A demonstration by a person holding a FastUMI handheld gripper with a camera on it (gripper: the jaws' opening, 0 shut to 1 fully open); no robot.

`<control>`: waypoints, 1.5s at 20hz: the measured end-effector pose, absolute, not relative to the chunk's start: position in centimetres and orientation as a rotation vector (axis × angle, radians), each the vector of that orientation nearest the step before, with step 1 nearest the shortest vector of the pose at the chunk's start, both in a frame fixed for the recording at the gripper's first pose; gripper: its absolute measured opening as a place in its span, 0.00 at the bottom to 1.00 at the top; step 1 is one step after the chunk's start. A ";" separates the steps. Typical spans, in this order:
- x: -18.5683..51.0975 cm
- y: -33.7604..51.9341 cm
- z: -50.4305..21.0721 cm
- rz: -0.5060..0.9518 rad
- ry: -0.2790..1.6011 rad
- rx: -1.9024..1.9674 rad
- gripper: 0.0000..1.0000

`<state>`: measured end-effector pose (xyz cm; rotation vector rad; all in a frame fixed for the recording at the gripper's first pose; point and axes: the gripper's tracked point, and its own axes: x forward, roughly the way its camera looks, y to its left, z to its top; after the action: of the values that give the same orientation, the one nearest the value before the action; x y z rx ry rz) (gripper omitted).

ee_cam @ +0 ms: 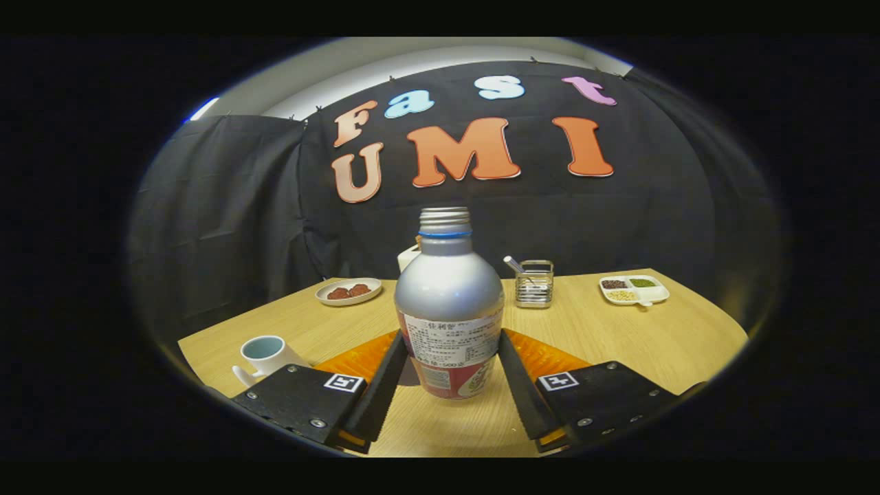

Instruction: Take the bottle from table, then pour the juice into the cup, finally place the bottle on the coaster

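A light wood-grain surface [619, 337] carries an upright silver metal bottle [449, 302] with a printed label and threaded open neck, standing by an orange mat [357, 357] at the near edge. The tool [450, 375] has its fingers flanking the bottle's base; contact is unclear. A white mug [265, 354] sits at the near left corner. Along the far edge lie a small plate of reddish pieces [348, 291], a wire holder [534, 283] and a white divided dish [634, 289].

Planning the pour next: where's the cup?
In the gripper view, the cup stands on the table, left of the bottle, beside the left finger.
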<state>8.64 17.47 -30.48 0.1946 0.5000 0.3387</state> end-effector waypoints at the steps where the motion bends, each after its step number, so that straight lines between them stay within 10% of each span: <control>1: 8.8 18.2 -30.5 0.349 0.496 0.198 0.77; 24: 12.3 25.3 -35.8 0.388 0.583 0.147 0.77; 30: 11.6 23.5 -34.5 0.374 0.590 0.136 0.94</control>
<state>11.58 23.52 -34.46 0.1359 0.5905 0.3740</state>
